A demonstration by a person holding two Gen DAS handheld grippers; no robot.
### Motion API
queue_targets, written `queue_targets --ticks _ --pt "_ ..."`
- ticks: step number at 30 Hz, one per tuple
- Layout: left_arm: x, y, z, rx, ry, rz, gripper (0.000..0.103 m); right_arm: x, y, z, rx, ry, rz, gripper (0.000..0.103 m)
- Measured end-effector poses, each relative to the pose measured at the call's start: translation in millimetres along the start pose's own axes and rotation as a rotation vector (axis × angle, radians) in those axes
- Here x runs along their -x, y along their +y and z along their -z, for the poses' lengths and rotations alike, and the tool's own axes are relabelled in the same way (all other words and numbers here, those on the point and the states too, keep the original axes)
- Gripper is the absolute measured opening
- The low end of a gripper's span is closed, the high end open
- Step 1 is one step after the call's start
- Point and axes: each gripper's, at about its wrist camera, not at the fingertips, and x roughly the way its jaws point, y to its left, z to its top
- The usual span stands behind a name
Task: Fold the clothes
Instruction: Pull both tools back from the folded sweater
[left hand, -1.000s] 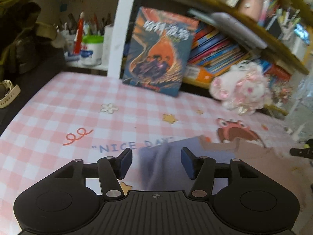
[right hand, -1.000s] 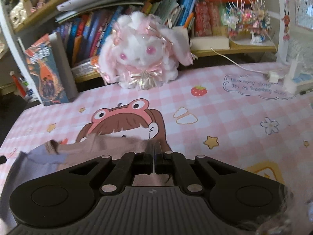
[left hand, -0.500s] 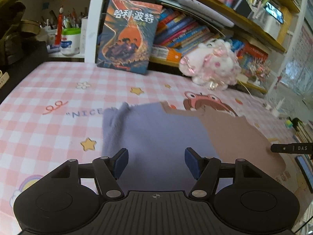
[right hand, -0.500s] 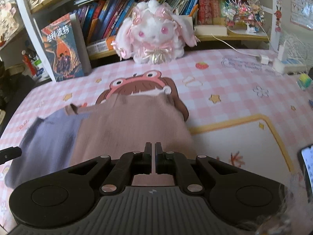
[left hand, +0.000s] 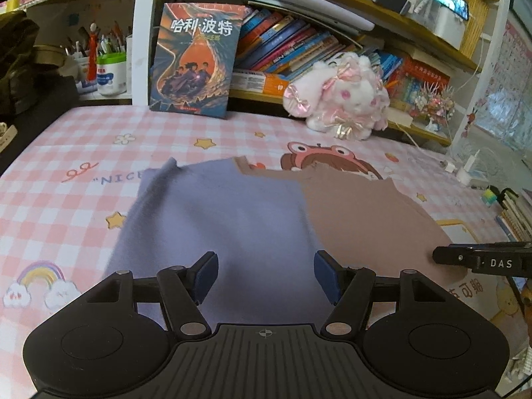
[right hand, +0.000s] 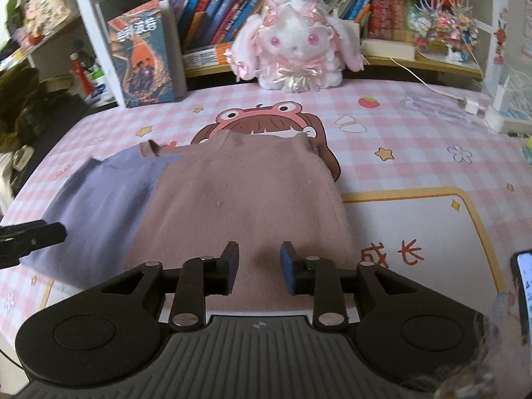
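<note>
A garment lies flat on the pink checked table cover, its left half lavender (left hand: pixel 216 219) and its right half dusty pink (right hand: pixel 246 199). The lavender part also shows in the right wrist view (right hand: pixel 99 206), the pink part in the left wrist view (left hand: pixel 365 219). My left gripper (left hand: pixel 266 277) is open and empty over the lavender half's near edge. My right gripper (right hand: pixel 259 267) is open and empty over the pink half's near edge. Its tip shows at the right of the left wrist view (left hand: pixel 482 261).
A pink plush rabbit (right hand: pixel 296 53) and an upright book (left hand: pixel 196 56) stand at the back against bookshelves. A charger and cable (right hand: pixel 472 104) lie at the far right. A phone (right hand: pixel 525 286) lies at the right edge. A pen cup (left hand: pixel 111 73) stands at the back left.
Both grippers drew back toward the near edge and the garment now lies spread flat. The right gripper, shut before, has opened and let go of the pink half.
</note>
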Motion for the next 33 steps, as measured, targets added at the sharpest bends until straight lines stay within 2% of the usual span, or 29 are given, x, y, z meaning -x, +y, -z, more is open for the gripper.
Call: queue_targets --ticks 11,22,27,33 --pt "17.0 -52.5 33.8 0.073 0.023 -0.109 0.074 19.2 -36.1 17.0 0.093 0.036 -0.082 0.050" --pt "27.6 -81.7 56.7 0.120 0.054 -0.167 0.084 34.6 -59.2 35.4 0.168 0.055 -0.112 0.082" --pt "31.0 -84.0 60.8 0.135 0.068 -0.178 0.086 35.8 -62.2 37.9 0.180 0.065 -0.111 0.088" --pt "33.7 -75.7 58.0 0.148 0.074 -0.188 0.087 36.7 -59.2 39.2 0.180 0.077 -0.110 0.089"
